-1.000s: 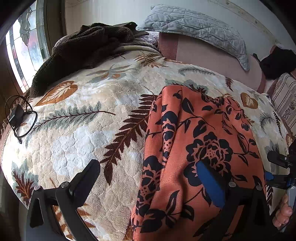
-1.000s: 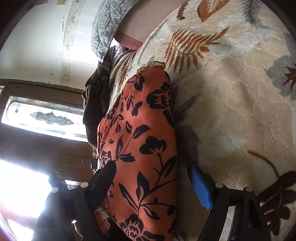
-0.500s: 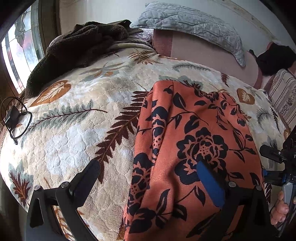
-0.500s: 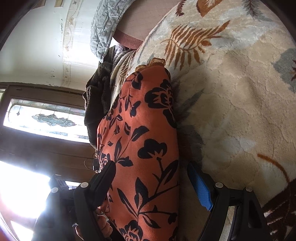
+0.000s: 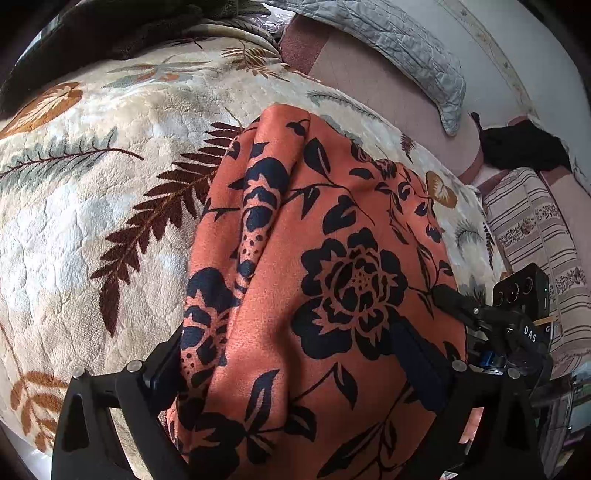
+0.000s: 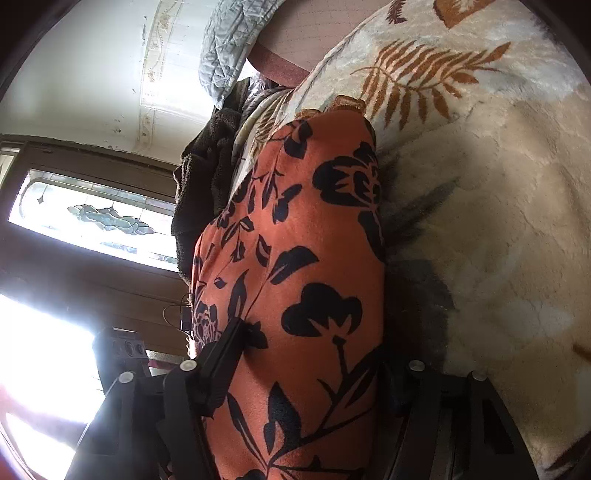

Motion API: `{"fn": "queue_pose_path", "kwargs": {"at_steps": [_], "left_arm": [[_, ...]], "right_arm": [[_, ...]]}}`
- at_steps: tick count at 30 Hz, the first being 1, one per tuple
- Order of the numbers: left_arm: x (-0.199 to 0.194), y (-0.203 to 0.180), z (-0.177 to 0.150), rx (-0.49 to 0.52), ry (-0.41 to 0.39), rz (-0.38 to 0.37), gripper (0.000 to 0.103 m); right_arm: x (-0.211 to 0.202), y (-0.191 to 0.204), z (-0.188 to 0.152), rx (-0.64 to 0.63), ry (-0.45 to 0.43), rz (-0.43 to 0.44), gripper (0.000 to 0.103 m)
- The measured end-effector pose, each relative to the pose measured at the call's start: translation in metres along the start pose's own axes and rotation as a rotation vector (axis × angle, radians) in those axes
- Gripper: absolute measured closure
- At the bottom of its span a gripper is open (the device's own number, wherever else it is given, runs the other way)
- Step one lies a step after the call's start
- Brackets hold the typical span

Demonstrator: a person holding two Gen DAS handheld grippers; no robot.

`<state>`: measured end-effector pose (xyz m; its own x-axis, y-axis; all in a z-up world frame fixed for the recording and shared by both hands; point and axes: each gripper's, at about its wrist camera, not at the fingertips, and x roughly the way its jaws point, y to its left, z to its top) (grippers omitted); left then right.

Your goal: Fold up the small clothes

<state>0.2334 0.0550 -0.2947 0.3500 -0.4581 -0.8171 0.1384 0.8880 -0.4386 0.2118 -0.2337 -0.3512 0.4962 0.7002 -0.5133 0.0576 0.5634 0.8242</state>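
Item: garment (image 5: 325, 280), orange floral, lying on the blanket (image 5: 92, 229). Soft, light, limp; it will sag, so take its near edge at both corners. Your left gripper (image 5: 295, 373) and right gripper (image 6: 310, 365) have just been closing, cloth between them; grip not certain.

garment (image 5: 314, 295) hem cut off below; right claw (image 6: 314, 369) pads – hidden

Leaf-print blanket (image 5: 92, 229), grey pillow (image 5: 399, 40), dark throw (image 5: 110, 33)
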Motion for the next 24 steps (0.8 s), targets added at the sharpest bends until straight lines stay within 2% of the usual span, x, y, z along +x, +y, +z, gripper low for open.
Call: {"fn": "queue_pose_path", "kwargs": {"at_steps": [1, 3, 6, 7, 11, 12, 18, 24], "left_arm": [[-0.001, 0.000, 0.001, 0.000, -0.010, 0.005, 0.013], [-0.005, -0.004, 0.000, 0.010, -0.038, 0.003, 0.030], [-0.008, -0.017, 0.001, 0.044, -0.076, 0.020, 0.039], [-0.009, -0.020, 0.002, 0.052, -0.087, 0.020, 0.041], [-0.013, -0.039, 0.009, 0.084, -0.136, -0.006, 0.065], [-0.013, -0.045, 0.010, 0.097, -0.141, -0.019, 0.069], [0.001, -0.109, 0.022, 0.199, -0.128, -0.045, 0.069], [0.036, -0.153, 0.022, 0.229, -0.101, -0.043, 0.069]], "right_arm": [[0.000, 0.002, -0.001, -0.013, -0.006, -0.009, 0.042], [-0.001, 0.007, -0.002, -0.039, -0.026, -0.020, 0.046], [-0.006, 0.017, -0.001, -0.081, -0.055, -0.021, 0.056], [-0.009, 0.019, -0.002, -0.090, -0.069, -0.019, 0.057], [-0.027, 0.026, 0.003, -0.132, -0.134, -0.033, 0.059], [-0.033, 0.026, 0.005, -0.139, -0.152, -0.031, 0.059], [-0.069, 0.031, 0.013, -0.199, -0.222, -0.056, 0.059], [-0.112, 0.006, 0.027, -0.144, -0.295, -0.091, 0.060]]}}
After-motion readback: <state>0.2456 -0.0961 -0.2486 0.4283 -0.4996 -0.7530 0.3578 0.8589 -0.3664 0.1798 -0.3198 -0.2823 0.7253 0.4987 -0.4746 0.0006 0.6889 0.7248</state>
